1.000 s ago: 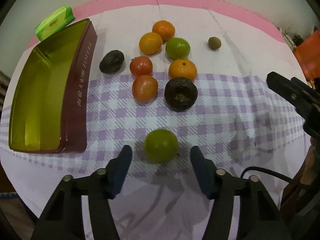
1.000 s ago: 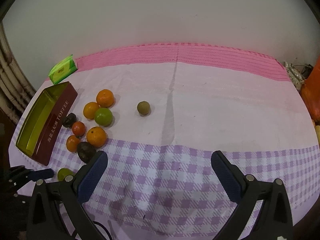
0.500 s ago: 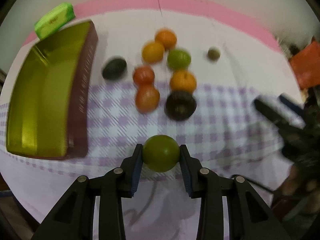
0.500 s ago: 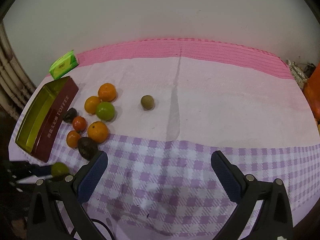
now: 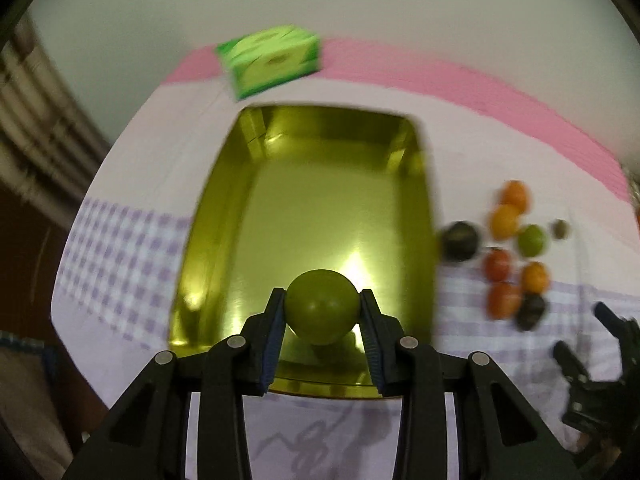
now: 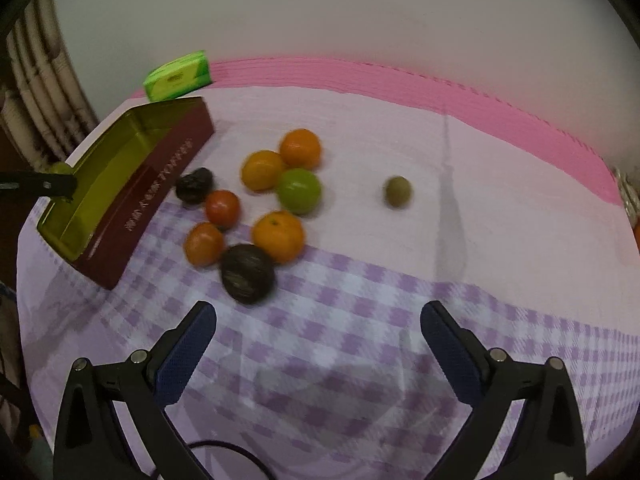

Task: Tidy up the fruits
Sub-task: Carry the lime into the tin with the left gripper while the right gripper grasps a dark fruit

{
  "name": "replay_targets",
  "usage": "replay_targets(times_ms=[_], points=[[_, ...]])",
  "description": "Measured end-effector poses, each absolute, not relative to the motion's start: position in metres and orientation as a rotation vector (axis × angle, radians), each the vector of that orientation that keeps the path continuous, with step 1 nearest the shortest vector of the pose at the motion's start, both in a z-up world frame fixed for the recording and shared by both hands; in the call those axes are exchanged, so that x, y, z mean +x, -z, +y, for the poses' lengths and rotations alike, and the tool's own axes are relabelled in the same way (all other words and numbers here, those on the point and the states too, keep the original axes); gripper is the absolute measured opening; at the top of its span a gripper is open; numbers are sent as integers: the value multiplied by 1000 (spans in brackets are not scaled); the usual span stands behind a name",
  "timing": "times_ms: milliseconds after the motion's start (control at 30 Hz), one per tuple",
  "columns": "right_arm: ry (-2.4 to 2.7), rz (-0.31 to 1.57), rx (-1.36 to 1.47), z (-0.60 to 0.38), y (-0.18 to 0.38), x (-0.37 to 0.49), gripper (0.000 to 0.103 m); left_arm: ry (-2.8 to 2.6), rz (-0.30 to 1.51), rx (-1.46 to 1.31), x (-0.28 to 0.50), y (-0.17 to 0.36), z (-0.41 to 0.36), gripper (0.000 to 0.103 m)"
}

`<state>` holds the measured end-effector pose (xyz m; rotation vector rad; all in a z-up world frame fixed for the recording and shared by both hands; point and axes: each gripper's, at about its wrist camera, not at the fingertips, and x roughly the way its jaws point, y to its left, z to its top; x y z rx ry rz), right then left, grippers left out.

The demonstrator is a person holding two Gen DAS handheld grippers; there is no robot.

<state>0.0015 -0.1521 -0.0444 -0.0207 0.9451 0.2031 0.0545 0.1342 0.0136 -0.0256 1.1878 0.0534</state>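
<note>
We've got the left hand-held gripper (image 5: 322, 312) clamped on the green fruit (image 5: 321, 306), the tin (image 5: 256, 216) open directly beneath and ahead, long axis probably running away from us. Right hand-held gripper (image 6: 318, 342) gapes empty, its jaws just narrowing, dark fruit (image 6: 248, 273) just ahead.

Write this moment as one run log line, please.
left hand-held gripper: shut on green fruit, above tin | right hand-held gripper: open, empty

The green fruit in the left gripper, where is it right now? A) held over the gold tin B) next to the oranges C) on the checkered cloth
A: the left gripper pinches the green fruit above the gold tin, which has nothing in it.
</note>
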Motion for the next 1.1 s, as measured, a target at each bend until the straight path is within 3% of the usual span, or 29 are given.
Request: replay_targets(times_ms=[133,600,1033,1100], points=[[-243,959,-75,-130,48,4,70,-66,1204,-58,49,6,151,37],[-212,1044,-81,-104,69,30,38,-66,1279,-80,46,39,147,37],[-238,1009,14,-128,48,22,36,-55,1278,-85,43,39,142,39],[-257,987,26,-129,38,21,36,-36,1245,-128,41,29,147,53]])
